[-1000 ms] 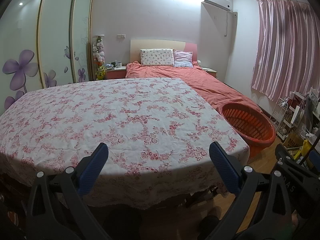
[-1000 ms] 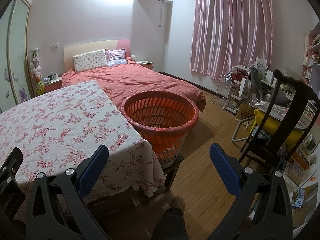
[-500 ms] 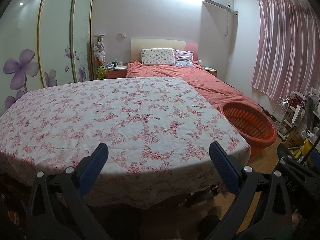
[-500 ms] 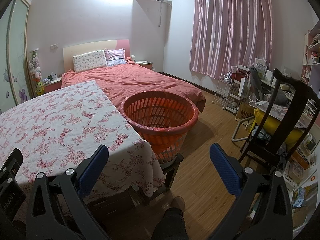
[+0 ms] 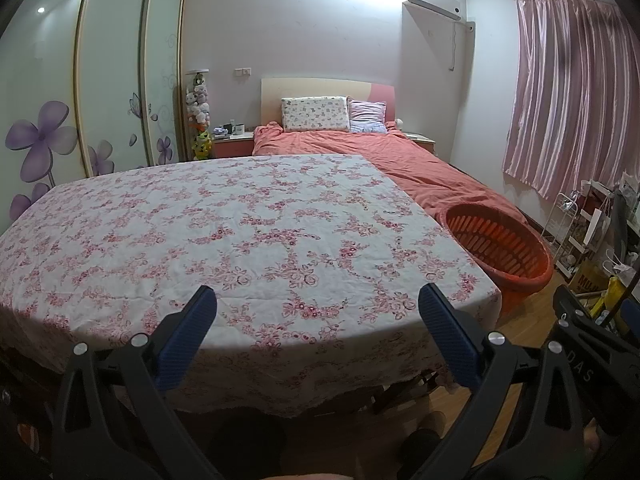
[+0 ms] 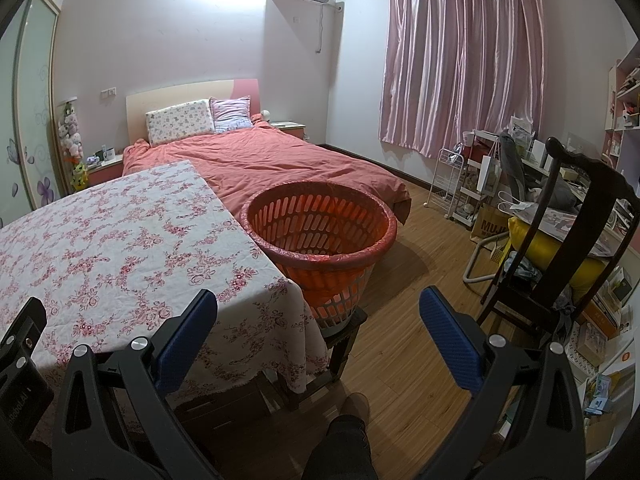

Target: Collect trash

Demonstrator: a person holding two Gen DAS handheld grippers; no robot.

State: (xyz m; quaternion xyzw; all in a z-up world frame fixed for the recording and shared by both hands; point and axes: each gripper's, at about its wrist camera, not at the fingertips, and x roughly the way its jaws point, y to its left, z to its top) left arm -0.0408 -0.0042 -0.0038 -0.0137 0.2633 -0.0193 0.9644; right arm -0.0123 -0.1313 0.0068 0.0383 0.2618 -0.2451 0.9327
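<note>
Left gripper (image 5: 318, 322): jaws spread wide, empty, held above the near edge of the table (image 5: 240, 240). Right gripper (image 6: 318, 322): jaws likewise wide and empty, aimed past the table corner toward the orange basket (image 6: 322, 236), which stands on a low stool just beside the table.

No trash is visible on the flowered tablecloth (image 6: 120, 248) or on the floor (image 6: 420, 280) in either view; its location cannot be determined. The basket interior appears empty where it shows.

Handling, as a judgement: household litter is probably light and crushable. Pinch it across its middle with moderate closure. The basket itself is rigid plastic; grasp its rim if it must be repositioned.
</note>
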